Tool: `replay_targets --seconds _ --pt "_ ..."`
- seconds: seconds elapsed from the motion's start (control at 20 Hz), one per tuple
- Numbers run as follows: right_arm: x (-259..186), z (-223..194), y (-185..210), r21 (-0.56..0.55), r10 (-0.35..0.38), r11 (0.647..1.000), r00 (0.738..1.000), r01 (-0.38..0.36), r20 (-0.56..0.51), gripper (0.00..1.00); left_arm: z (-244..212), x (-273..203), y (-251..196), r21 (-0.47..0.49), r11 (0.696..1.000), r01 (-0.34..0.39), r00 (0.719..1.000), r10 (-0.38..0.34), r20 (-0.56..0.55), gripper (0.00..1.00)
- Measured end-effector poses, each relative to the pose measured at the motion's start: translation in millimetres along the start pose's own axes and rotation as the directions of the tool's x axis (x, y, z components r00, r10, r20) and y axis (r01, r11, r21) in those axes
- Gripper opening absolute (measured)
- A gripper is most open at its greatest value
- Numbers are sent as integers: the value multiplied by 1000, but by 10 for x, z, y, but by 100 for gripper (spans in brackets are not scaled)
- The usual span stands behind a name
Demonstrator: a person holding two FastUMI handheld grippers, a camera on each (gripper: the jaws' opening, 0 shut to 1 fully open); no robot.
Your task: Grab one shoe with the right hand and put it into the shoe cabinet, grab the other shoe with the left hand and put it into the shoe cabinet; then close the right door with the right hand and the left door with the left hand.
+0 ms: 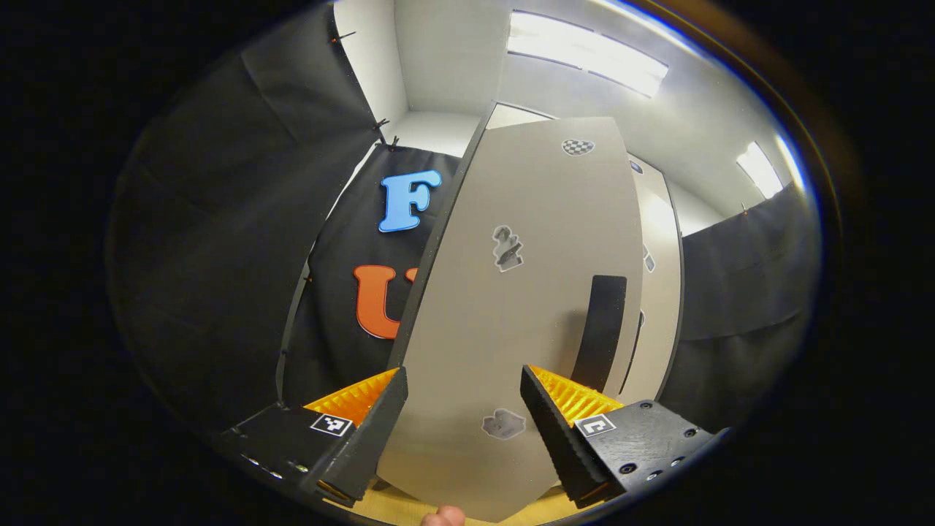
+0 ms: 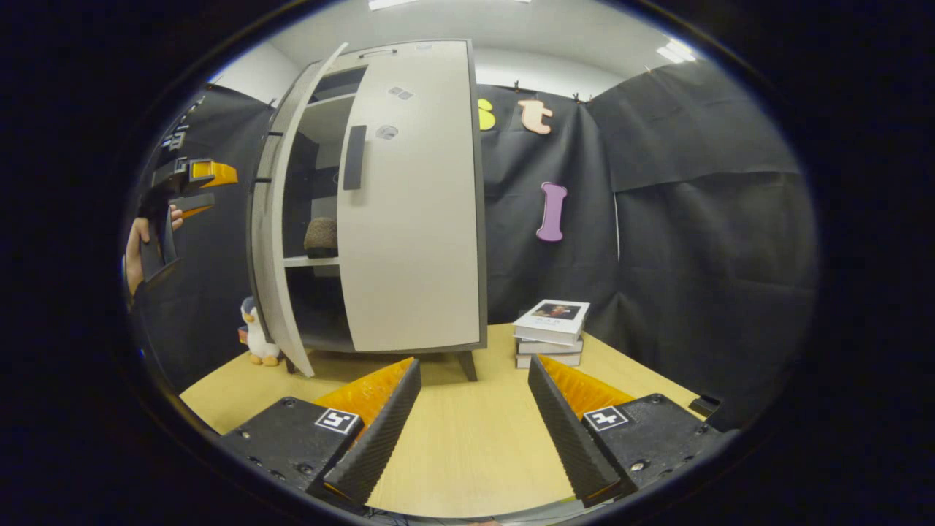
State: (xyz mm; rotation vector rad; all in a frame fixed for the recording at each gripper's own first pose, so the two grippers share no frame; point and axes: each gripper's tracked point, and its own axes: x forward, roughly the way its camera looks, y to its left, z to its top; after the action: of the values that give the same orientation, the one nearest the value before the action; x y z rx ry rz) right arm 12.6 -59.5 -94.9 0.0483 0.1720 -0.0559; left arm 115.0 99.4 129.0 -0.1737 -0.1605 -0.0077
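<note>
Left gripper [image 1: 462, 398] hanging wide open, empty, facing the ajar left door [image 1: 511, 292], right gripper [image 2: 475, 394] gaping empty over table [image 2: 467, 446], shoe [image 2: 321, 237] sitting inside cabinet [image 2: 409, 219]

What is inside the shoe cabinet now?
Through the gap beside the half-open left door, the cabinet shows one shoe on its middle shelf. The shut right door covers the rest, so a second shoe cannot be confirmed.
</note>
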Motion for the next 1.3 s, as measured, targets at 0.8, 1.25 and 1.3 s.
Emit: replay_targets --seconds 0.8,1.25,1.3 --pt "-46 -111 420 -10 106 994 993 -106 -49 97 -866 -1077 -181 143 988 -52 990 71 -126 95" --pt "-122 -34 524 -22 130 991 991 -131 -34 97 -1581 -1569 -414 140 990 -28 971 61 -233 95" --pt "-129 -12 542 -16 133 991 991 -134 -28 97 -1620 -1598 -431 133 991 -32 968 63 -241 95"
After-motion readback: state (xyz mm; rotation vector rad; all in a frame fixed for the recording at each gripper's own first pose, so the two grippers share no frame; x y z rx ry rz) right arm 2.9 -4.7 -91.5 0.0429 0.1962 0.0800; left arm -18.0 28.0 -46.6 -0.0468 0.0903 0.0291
